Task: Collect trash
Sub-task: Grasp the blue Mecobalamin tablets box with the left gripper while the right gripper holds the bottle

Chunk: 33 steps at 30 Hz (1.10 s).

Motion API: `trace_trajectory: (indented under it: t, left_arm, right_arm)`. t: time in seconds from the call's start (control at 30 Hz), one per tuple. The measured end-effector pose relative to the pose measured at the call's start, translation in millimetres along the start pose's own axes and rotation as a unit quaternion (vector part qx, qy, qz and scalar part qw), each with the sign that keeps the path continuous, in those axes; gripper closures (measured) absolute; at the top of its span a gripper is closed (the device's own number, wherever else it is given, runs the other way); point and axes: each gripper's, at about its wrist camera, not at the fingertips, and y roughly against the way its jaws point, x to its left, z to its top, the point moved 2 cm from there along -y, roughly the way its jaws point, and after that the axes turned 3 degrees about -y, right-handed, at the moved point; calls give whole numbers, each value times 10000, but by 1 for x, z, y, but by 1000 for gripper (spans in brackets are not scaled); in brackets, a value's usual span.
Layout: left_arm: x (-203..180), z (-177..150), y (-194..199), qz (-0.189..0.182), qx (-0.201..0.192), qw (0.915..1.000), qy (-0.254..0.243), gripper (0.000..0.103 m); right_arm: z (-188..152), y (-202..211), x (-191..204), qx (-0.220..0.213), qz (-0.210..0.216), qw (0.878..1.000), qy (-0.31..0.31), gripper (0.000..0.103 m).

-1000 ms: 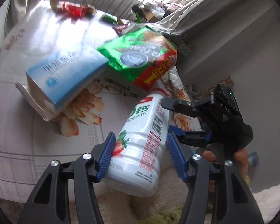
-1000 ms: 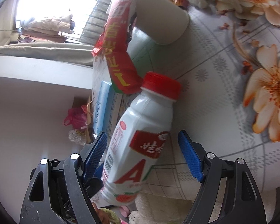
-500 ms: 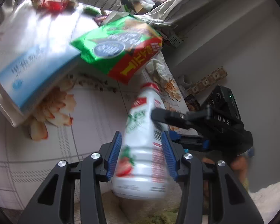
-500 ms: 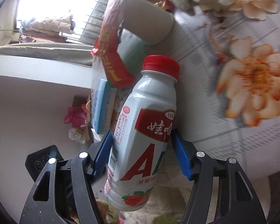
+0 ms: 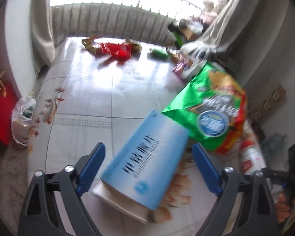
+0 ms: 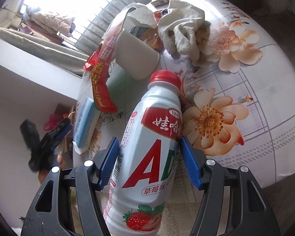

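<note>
White plastic with a red cap: the bottle is sitting clamped between the blue pads of my right tool, cap pointing away from me, above the flowered bench. My left tool is standing wide apart, its jaws having just been opening, pads pressing on nothing; the blue box is lying on the bench between and beyond them. Just past the box a green snack bag is resting. A crumpled cloth is lying farther off.
</note>
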Motion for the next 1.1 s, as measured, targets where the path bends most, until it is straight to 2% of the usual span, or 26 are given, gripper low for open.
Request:
trace_trajectory:
  t: [0.13,0.23,0.3,0.37,0.47,0.5,0.57,0.7,0.9,1.1]
  left_arm:
    - [14,5,-23,-88,370,9993,-26,8]
    - [21,7,-32,-530,652,9964,117,8]
    - [15,6,-35,-649,730,9952,-15,8]
    - [6,2,-38,-541,815,9946,-339,8]
    - [-3,-7,-50,14,1083,9916,-706,8]
    - [-6,-9,-52,178,1039,9908,-849,8]
    - [-7,-11,-50,276,981,9903,-948,8]
    - [-5,-18,-39,345,868,9930,-726,17]
    - [-8,-42,-16,580,843,9945,-231,19]
    - [-25,-78,10,666,886,9923,553,19]
  right_arm:
    - [-1,-3,3,-7,-50,10000,81,44]
    - [3,-5,8,-3,-56,9999,100,44]
    - [4,-7,9,4,-43,9999,105,44]
    - [4,-7,8,8,-32,9999,122,44]
    - [5,-7,7,21,-26,9999,130,44]
    - [5,-8,7,20,-24,9999,127,44]
    - [5,-8,8,19,-33,9999,147,44]
    - [5,-8,10,14,-68,9997,248,44]
    - [1,-8,18,-3,-158,9984,550,44]
    - [-5,-8,22,111,-130,9972,726,45]
